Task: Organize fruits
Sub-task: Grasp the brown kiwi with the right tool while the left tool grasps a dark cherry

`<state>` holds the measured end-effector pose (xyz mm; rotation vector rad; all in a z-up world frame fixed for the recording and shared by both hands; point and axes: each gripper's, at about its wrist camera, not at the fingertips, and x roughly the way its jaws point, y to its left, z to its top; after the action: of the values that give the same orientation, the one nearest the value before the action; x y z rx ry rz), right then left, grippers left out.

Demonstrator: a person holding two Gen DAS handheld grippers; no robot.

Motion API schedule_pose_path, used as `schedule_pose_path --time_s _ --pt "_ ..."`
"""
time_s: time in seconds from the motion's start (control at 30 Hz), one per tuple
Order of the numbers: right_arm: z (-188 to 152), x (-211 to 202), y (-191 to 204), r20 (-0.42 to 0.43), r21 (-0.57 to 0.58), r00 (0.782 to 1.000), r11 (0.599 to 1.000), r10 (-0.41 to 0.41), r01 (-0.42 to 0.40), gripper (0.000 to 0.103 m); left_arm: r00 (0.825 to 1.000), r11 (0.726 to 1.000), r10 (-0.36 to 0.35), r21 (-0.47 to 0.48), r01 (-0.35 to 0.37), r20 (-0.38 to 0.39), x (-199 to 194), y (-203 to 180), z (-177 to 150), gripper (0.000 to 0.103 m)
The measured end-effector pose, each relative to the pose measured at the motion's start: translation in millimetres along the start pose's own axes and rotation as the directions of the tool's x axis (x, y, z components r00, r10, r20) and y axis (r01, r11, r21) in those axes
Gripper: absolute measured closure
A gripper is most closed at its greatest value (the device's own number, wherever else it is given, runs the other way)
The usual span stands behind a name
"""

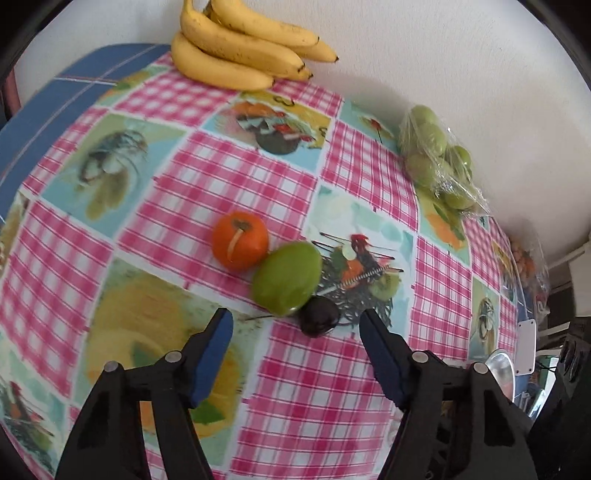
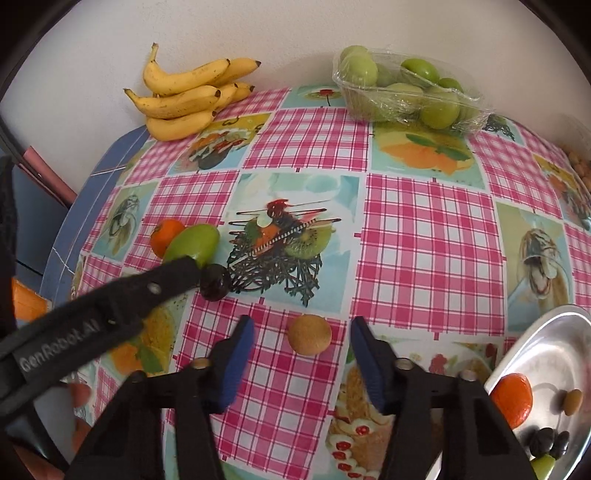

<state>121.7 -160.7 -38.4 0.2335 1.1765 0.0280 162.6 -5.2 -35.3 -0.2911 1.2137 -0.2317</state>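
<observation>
This looked like a home, most likely a kitchen or dining corner. A table (image 2: 424, 236) was pushed against a plain white wall (image 2: 295, 33) and covered with a wipe-clean cloth of pink gingham squares alternating with printed pictures of fruit and desserts. Groceries sat at the wall edge: a bunch of bananas (image 2: 188, 98) and a cling-wrapped plastic tray of green fruit (image 2: 402, 88), as bought from a shop. A metal dish (image 2: 546, 347) at the table's near right corner held mixed fruit. Dark household furnishings showed dimly beyond the table's right end, too blurred to identify.
</observation>
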Motion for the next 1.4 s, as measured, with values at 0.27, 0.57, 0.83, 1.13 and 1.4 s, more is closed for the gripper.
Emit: schedule_pose_path --time_s 0.27,0.57,0.83,1.13,1.4 --pt "3 9 -2 -0.023 0.007 1.000 1.000 0.000 0.001 0.064 1.000 1.000 0.010 -0.008 -0.010 -0.016 13 -10 2 0.050" --pt "3 14 -2 -0.040 0.010 0.999 1.000 0.001 -0.001 0.074 0.999 0.999 -0.004 -0.042 0.002 -0.047 20 -7 0 0.064" --pt "3 12 -1 -0.041 0.009 0.999 1.000 0.008 -0.008 0.075 0.996 0.996 -0.062 -0.061 0.058 -0.069 26 -10 -1 0.077" --pt "2 9 -4 -0.040 0.027 0.999 1.000 0.009 -0.008 0.075 0.994 0.996 -0.078 -0.055 0.073 -0.080 27 -13 3 0.079" --pt "-9 -6 -10 -0.036 0.069 0.999 0.997 0.022 -0.020 0.075 0.994 0.996 -0.075 -0.043 0.072 -0.073 5 -10 -7 0.079"
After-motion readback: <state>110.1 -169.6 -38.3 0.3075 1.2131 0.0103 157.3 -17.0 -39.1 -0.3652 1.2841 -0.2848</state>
